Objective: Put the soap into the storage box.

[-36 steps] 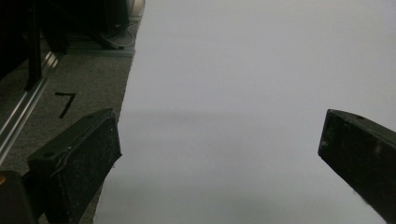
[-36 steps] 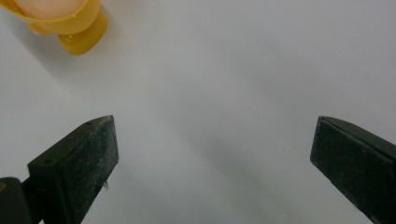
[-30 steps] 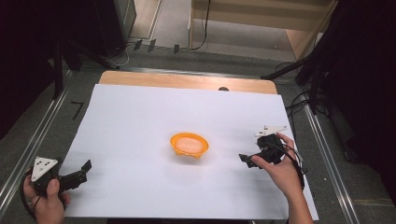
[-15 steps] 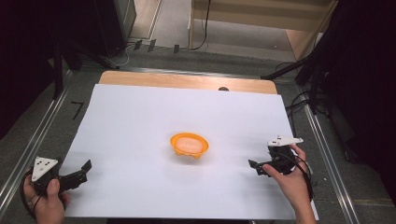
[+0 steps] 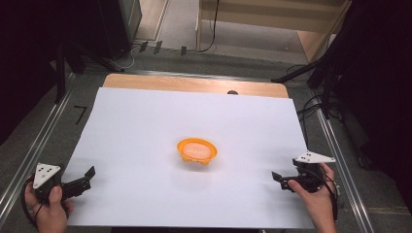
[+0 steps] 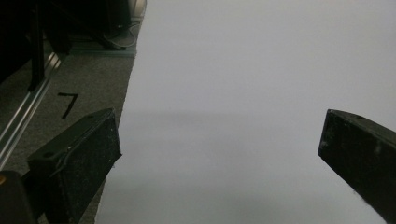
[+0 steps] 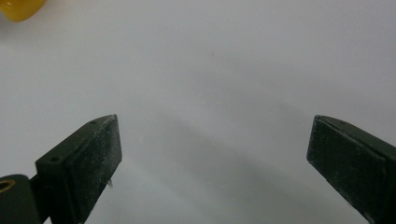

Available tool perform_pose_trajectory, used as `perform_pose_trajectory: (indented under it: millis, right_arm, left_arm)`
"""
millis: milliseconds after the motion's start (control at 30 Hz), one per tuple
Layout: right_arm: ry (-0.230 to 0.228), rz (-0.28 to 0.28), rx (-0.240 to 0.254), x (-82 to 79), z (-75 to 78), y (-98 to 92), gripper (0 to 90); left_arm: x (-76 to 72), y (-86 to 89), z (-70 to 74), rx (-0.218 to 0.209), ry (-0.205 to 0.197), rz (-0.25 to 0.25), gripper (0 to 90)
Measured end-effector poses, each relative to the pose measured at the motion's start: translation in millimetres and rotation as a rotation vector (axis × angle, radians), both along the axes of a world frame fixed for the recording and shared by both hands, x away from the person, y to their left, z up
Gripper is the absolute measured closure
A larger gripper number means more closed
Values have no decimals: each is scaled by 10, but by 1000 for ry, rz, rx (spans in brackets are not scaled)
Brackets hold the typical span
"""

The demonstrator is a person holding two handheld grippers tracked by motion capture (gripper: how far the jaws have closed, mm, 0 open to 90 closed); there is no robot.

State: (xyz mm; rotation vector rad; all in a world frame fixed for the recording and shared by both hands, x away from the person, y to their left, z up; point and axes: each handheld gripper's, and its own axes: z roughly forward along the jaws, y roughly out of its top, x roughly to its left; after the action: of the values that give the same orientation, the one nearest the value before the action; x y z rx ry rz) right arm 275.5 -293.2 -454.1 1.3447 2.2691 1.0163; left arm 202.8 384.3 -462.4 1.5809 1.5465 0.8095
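An orange bowl with something pale inside sits in the middle of the white sheet that covers the table. My left gripper rests at the sheet's near left corner, held in a hand, jaws wide apart with nothing between them. My right gripper is low at the near right, well to the right of the bowl, also open and empty. In the right gripper view, a bit of the orange bowl shows at the top left corner.
A wooden table edge shows beyond the sheet. Metal rails run along the left and right sides. A black tape mark lies on the grey surface left of the sheet. Cables trail at the right.
My right gripper has drawn back toward the near right corner, farther from the bowl. The left gripper and the bowl have stayed put.
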Motion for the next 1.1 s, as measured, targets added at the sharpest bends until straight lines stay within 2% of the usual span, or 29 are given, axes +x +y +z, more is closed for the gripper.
perform_pose_trajectory:
  millis: [200,533,733,1100]
  right_arm:
    - [-36,-38,16,-103,-44,-144,49]
    - [-41,-94,28,-252,-141,-378,36]
    - [-78,-107,78,-373,-174,-504,29]
    - [-155,-179,155,-631,-319,-676,58]
  left_arm:
    - [1,-1,0,0,0,0,0]
    - [0,-1,0,1,1,0,0]
    - [-1,2,0,2,-1,1,0]
    - [3,5,-1,-1,1,-1,0]
